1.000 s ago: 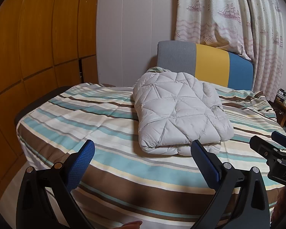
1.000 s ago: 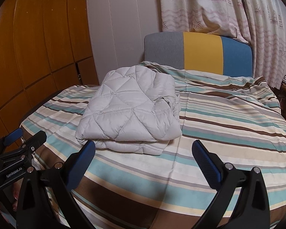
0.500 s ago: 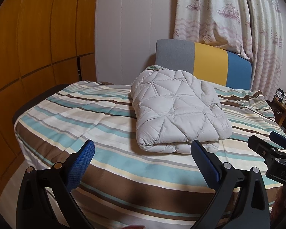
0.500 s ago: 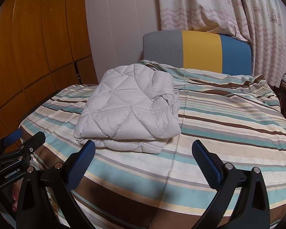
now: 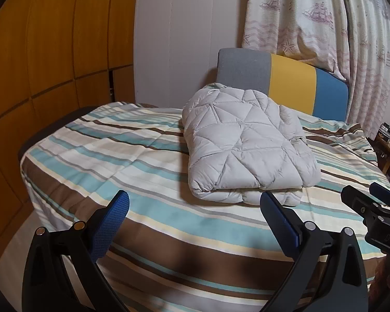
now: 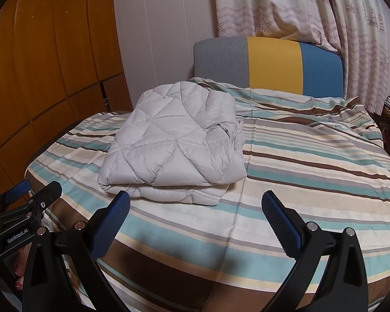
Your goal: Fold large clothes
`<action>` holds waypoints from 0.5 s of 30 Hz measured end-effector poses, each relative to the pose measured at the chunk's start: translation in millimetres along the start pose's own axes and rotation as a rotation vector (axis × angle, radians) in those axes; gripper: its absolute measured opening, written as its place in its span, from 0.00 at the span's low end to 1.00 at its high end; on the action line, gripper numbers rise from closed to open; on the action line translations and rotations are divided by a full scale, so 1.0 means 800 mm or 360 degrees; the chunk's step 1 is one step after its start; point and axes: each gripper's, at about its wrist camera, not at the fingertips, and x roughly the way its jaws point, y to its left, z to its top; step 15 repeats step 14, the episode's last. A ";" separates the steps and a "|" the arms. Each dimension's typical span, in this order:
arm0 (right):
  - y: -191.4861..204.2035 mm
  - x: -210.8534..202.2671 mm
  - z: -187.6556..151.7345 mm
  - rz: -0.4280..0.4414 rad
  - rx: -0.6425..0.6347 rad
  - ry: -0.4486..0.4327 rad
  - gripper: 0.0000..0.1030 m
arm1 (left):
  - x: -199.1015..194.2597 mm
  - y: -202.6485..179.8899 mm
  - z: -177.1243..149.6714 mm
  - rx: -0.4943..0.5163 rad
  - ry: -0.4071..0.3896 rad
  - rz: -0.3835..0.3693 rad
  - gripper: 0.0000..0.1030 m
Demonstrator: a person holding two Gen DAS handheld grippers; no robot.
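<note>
Folded grey quilted jacket (image 5: 244,145) on striped bedspread (image 5: 117,166); left gripper (image 5: 195,218) and right gripper (image 6: 195,218) both agape, empty

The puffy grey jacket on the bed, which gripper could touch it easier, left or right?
Probably the left gripper. In its view the folded jacket lies ahead between its open fingers. The right gripper, also open, sees the jacket off toward its left finger. Neither touches it.

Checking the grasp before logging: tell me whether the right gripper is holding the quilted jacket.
No, the right gripper is open and empty, short of the folded quilted jacket on the striped bedspread.
</note>
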 end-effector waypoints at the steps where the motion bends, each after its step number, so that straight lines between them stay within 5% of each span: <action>1: 0.000 0.001 0.000 0.0000 0.0003 0.0003 0.98 | 0.001 -0.002 0.000 0.0023 -0.0007 0.0017 0.97; 15: -0.018 0.027 -0.008 -0.0023 0.0050 0.0084 0.98 | 0.051 0.003 0.000 0.0032 0.0197 0.0036 0.97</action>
